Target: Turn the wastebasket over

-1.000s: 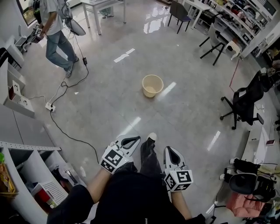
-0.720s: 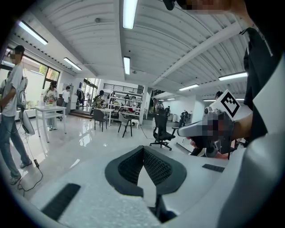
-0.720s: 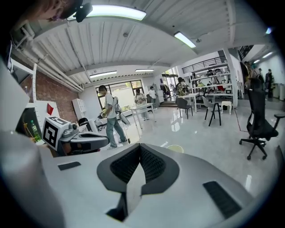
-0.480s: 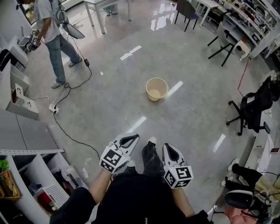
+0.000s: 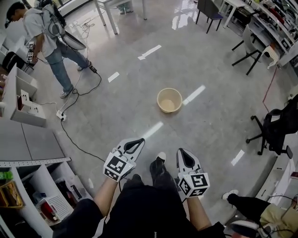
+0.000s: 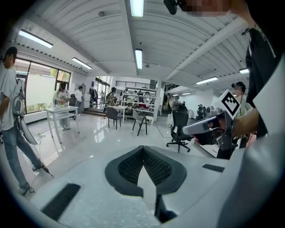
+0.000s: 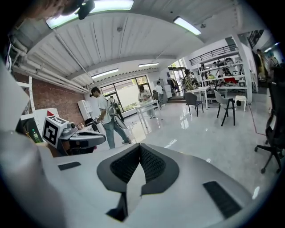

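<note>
A round cream wastebasket (image 5: 169, 100) stands upright on the grey floor ahead, its mouth facing up, seen only in the head view. My left gripper (image 5: 140, 140) is held low at the left, well short of the basket, jaws shut with nothing between them. My right gripper (image 5: 182, 151) is beside it at the right, also shut and empty. In the left gripper view the left gripper (image 6: 143, 148) shows its black pads meeting. The right gripper (image 7: 140, 146) looks the same in its own view. My shoe (image 5: 161, 157) shows between the two grippers.
A person (image 5: 44, 35) stands at the far left with a cable (image 5: 77, 139) trailing across the floor to a power strip (image 5: 61, 115). White shelving (image 5: 28, 153) lines the left. A black office chair (image 5: 274, 132) stands at the right; tables and chairs (image 5: 210, 14) sit at the back.
The basket and floor have slid down in the head view and sit closer to both grippers. Both grippers stay shut and keep their side-by-side pose.
</note>
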`<state>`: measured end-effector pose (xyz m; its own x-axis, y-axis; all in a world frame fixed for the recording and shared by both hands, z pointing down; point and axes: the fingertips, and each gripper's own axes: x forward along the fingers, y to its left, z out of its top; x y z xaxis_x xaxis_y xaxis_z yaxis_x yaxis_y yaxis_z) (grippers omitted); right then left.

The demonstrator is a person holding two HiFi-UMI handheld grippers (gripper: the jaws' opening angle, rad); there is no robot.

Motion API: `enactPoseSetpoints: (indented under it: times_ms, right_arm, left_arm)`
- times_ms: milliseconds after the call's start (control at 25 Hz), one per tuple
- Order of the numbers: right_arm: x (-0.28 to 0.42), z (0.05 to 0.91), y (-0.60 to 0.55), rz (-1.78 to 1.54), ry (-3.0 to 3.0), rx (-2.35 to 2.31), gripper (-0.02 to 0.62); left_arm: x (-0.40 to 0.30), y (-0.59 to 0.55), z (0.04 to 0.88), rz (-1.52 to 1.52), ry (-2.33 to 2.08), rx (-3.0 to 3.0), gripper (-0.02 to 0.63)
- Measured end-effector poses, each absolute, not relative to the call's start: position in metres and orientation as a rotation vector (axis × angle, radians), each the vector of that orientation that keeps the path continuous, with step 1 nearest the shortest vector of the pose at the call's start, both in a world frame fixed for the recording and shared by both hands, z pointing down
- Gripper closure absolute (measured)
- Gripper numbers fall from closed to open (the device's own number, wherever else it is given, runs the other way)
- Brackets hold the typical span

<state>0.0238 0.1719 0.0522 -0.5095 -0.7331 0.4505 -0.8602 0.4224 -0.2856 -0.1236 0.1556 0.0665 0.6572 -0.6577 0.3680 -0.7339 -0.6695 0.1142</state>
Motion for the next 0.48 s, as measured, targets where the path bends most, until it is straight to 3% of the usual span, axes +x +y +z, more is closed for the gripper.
enactPoseSetpoints:
  times_ms: [480]
  right_arm:
    - [0.078,0.080,0.104,0.774,-2.406,1.357,0.584]
  left_arm:
    - [-0.081,0.082,0.081,0.505,-1.121,2.592,0.600]
